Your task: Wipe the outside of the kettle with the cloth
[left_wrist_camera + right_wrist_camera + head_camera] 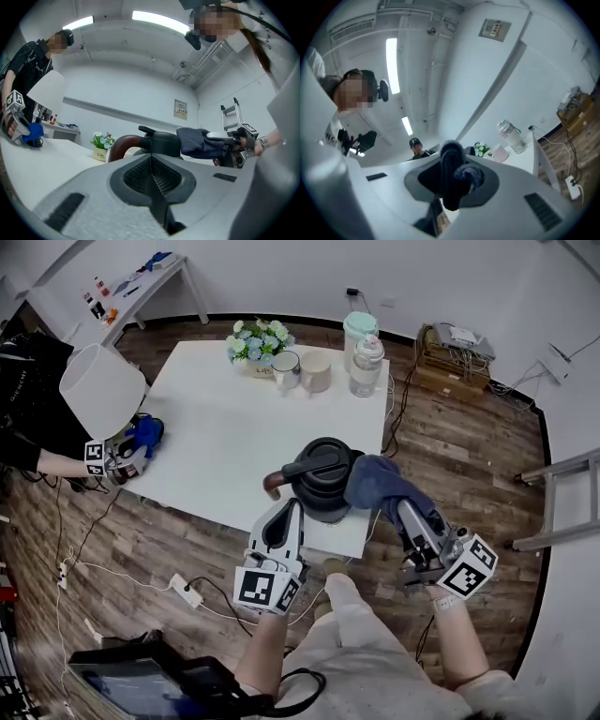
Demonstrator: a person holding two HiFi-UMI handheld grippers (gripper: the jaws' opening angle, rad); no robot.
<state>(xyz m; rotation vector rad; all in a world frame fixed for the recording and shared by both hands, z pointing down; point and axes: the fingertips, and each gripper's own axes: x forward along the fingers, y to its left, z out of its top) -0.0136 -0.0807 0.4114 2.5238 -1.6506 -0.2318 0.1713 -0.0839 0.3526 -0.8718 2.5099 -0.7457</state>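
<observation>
A black kettle (322, 479) with a brown handle (272, 486) stands near the front edge of the white table (225, 442). My right gripper (401, 510) is shut on a dark blue cloth (378, 481), which lies against the kettle's right side. In the right gripper view the cloth (453, 176) fills the jaws, which hide the kettle. My left gripper (289, 510) is shut with nothing in it, just in front of the kettle near its handle. The left gripper view looks over the closed jaws at the kettle (157, 142), the cloth (198, 141) and the right gripper (236, 140).
At the table's far end stand a flower pot (259, 341), two cups (302, 369) and two jars (362, 351). At the left, another person holds a gripper with a blue cloth (143, 435) beside a white lampshade (101, 390). A power strip (186, 591) lies on the floor.
</observation>
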